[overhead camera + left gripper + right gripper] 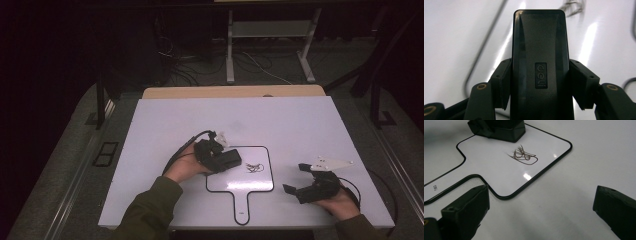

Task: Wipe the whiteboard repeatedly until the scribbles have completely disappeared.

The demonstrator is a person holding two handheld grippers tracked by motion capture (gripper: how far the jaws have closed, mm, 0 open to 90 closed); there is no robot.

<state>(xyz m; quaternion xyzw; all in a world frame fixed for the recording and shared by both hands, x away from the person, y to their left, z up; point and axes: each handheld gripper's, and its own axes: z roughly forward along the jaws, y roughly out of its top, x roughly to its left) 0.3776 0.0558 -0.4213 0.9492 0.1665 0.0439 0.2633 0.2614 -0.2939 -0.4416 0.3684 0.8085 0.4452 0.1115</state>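
Observation:
A small paddle-shaped whiteboard (235, 181) with a black border and a handle lies flat on the white table, handle toward me. A dark pen scribble (254, 167) marks its right half. My left gripper (216, 154) is shut on a black "deli" eraser (228, 159), which rests over the board's upper left corner, just left of the scribble. The left gripper view has the eraser (540, 62) clamped upright between both jaws, with the scribble (574, 6) beyond it. My right gripper (295, 177) stands open and empty on the table right of the board; the scribble (524, 155) and eraser (504, 128) lie ahead of it.
The white table top (300, 125) spreads wide beyond and to the right of the board. A wooden edge (235, 92) runs along its far side. Behind that, on the dark floor, stand white desk legs (230, 45) among loose cables (185, 65).

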